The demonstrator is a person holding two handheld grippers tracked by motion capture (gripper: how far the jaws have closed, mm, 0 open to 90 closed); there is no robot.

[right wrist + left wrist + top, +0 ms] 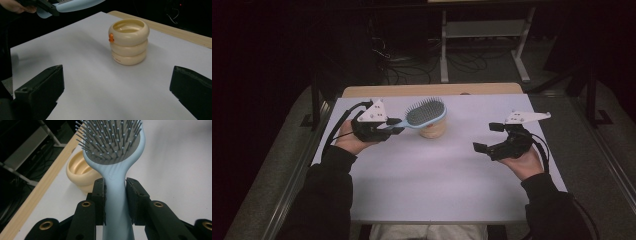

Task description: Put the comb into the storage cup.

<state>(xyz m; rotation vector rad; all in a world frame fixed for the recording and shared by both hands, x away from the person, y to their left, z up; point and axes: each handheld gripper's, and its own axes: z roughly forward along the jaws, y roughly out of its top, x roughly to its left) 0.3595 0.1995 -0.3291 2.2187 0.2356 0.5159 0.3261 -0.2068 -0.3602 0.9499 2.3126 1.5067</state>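
**Brush in the air, cup waiting**

The left gripper [115,195] has its jaws pinching the handle of the pale blue hairbrush [113,157], bristles up, the head reaching out past the jaw tips and held above the cream ribbed cup [128,41]. The cup stands upright on the white table [437,180], open mouth up, just beyond and below the brush head. Over on the other side, the right gripper [489,137] holds nothing, jaws spread wide, well apart from the cup. So the pick-up looks done; my guess is the brush goes into that cup next, not yet begun.
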